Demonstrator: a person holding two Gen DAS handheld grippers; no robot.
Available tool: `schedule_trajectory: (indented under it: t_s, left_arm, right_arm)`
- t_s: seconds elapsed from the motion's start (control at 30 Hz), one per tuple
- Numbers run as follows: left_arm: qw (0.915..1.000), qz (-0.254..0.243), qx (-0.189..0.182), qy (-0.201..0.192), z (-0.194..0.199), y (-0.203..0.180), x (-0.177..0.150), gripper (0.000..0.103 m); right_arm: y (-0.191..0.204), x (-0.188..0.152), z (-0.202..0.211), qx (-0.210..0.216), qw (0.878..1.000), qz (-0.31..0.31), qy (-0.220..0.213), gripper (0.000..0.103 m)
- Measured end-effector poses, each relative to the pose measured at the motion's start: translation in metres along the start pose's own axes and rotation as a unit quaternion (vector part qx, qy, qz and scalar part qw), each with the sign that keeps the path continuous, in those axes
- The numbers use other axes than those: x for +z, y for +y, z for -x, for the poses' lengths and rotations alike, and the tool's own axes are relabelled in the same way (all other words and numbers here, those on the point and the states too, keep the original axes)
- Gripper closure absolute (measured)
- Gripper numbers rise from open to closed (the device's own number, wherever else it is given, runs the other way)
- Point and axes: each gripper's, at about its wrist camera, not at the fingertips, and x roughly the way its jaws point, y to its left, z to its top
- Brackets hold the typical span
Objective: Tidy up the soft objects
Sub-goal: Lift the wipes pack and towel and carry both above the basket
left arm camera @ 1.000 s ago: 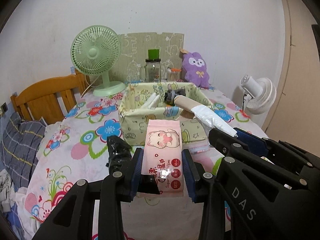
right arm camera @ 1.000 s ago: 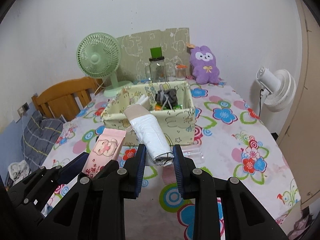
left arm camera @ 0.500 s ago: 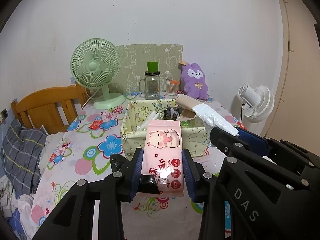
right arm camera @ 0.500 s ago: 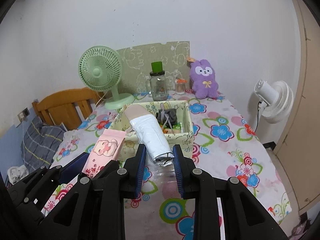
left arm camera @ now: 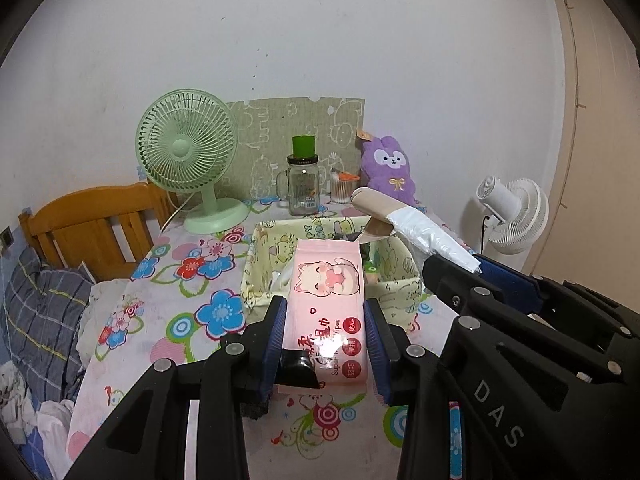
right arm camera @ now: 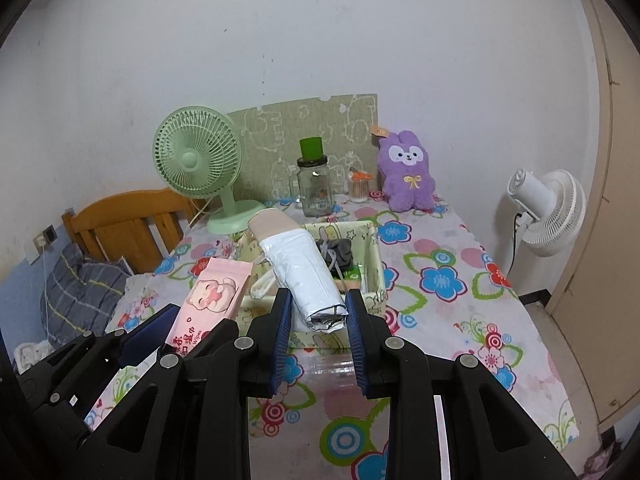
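Note:
My left gripper is shut on a pink pack of wet wipes with a cartoon cat, held up in front of a pale yellow fabric basket. My right gripper is shut on a folded umbrella, silver with a beige end, which points toward the same basket. The umbrella and the right gripper show at the right of the left wrist view. The wipes pack shows at the left of the right wrist view. Inside the basket lie a dark grey bundle and small items.
A flowered cloth covers the table. At its back stand a green desk fan, a glass jar with a green lid, a cotton-swab cup and a purple plush. A wooden chair is left, a white fan right.
Both grippers have risen with their loads. The basket and table now sit lower and farther off in both views, and the black object beside the left finger is gone from sight.

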Motion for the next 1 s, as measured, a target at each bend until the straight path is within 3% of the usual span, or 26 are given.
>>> schedule_trajectory:
  t_s: [1.0]
  left_arm:
    - [0.9999, 0.004, 0.0, 0.011, -0.064, 0.004, 0.033, 0.064]
  right_arm:
    - [-0.012, 0.032, -0.056, -0.003, 1.0, -0.005, 0.004, 0.073]
